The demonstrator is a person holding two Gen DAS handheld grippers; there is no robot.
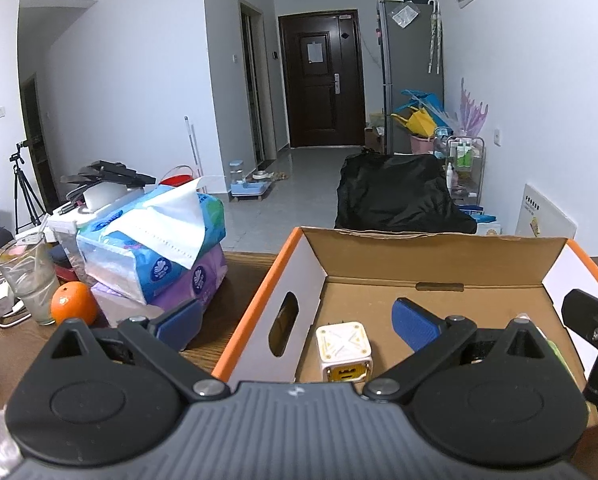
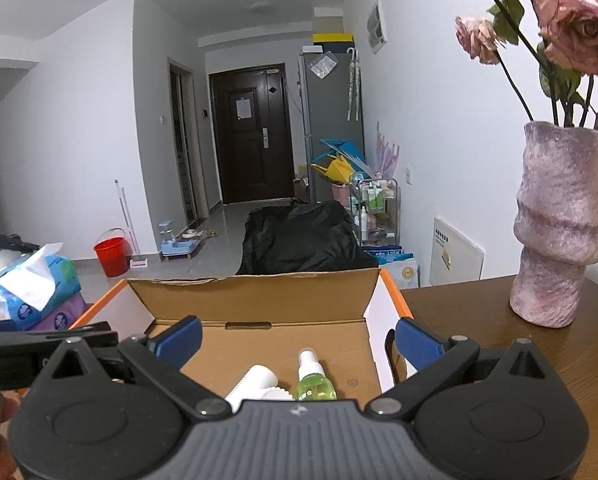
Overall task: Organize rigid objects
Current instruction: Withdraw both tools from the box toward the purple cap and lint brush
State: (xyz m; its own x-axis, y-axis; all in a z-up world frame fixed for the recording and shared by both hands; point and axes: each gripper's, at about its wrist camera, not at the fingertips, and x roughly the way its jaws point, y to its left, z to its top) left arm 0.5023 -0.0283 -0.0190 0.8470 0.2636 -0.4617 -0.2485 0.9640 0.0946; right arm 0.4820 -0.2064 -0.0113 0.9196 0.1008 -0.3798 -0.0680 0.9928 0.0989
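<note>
Both grippers over the cardboard box (image 1: 431,256), jaws wide apart, empty.
White cube (image 1: 343,352) lies between left gripper (image 1: 297,324) jaws; green spray bottle (image 2: 314,380) between right gripper (image 2: 297,338) jaws.

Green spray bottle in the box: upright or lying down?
Lying down. In the right wrist view the green spray bottle rests on its side on the floor of the cardboard box, white cap pointing toward the far wall, beside a white bottle.

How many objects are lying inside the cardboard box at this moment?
3. A white cube sits near the cardboard box's left wall; a white bottle and a green spray bottle lie side by side near the front. The claws hide the nearest floor, so more may be there.
</note>
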